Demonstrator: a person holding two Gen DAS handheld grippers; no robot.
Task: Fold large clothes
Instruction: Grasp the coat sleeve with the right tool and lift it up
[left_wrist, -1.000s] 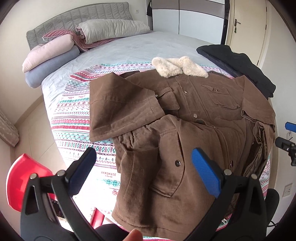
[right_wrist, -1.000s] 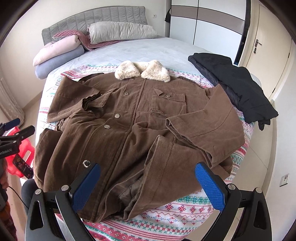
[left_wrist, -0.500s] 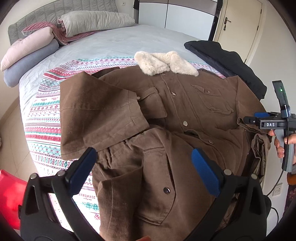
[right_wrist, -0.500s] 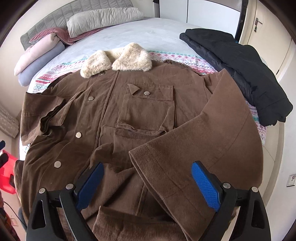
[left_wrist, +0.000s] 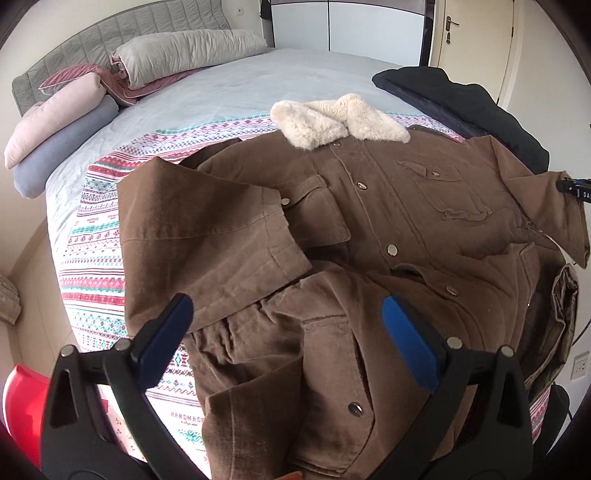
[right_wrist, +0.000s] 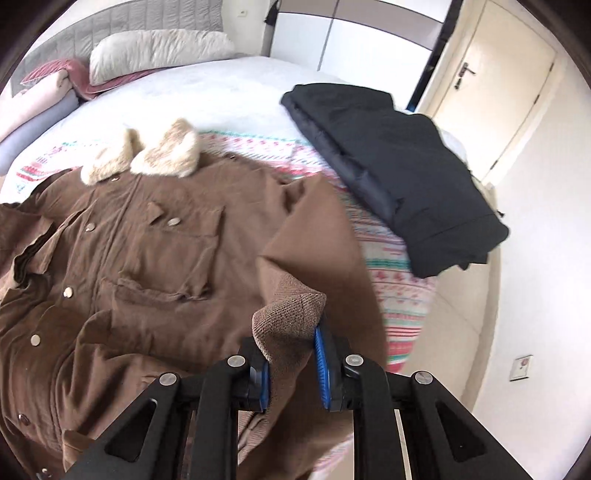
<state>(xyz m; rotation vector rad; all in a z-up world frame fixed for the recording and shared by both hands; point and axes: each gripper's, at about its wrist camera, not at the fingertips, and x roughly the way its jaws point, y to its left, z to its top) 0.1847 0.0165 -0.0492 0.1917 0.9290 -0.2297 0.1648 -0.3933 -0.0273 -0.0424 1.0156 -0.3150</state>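
The brown coat lies face up on the bed, fleece collar toward the headboard. The right gripper pinches the cuff of one sleeve; the left gripper hovers wide and empty over the other sleeve. The cuff should probably be carried flat across the chest, without dragging the body along. Counted: one brown coat, one black coat, two grippers.
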